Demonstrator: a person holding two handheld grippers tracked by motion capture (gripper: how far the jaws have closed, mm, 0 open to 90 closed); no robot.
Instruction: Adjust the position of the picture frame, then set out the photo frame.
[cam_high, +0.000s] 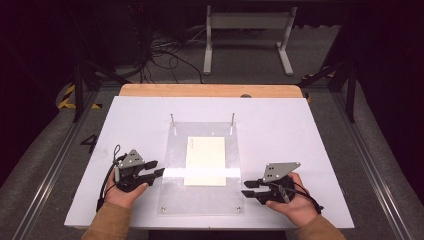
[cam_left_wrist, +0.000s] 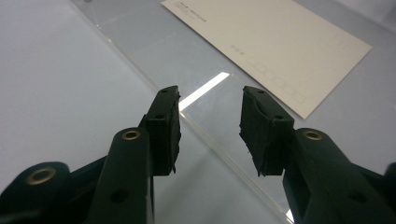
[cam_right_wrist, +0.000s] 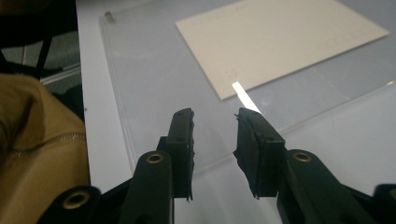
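Observation:
A cream card (cam_high: 206, 160) lies flat on a clear acrylic plate (cam_high: 172, 175) in the middle of the white board. My left gripper (cam_high: 157, 168) rests at the plate's left edge, open and empty, pointing toward the card (cam_left_wrist: 275, 44). My right gripper (cam_high: 248, 188) sits at the plate's right edge near the front, also open with nothing between its jaws. In the left gripper view the plate's edge (cam_left_wrist: 140, 74) runs under the open jaws. The right gripper view has the card (cam_right_wrist: 280, 39) ahead on the plate (cam_right_wrist: 149, 70).
The white board (cam_high: 280, 130) covers a wooden table (cam_high: 210, 90). Two thin metal pins (cam_high: 172, 119) stand at the plate's far corners, and screws mark its near corners. A brown sleeve (cam_right_wrist: 37, 154) is at the left of the right gripper view. Cables and a white stand lie on the floor beyond.

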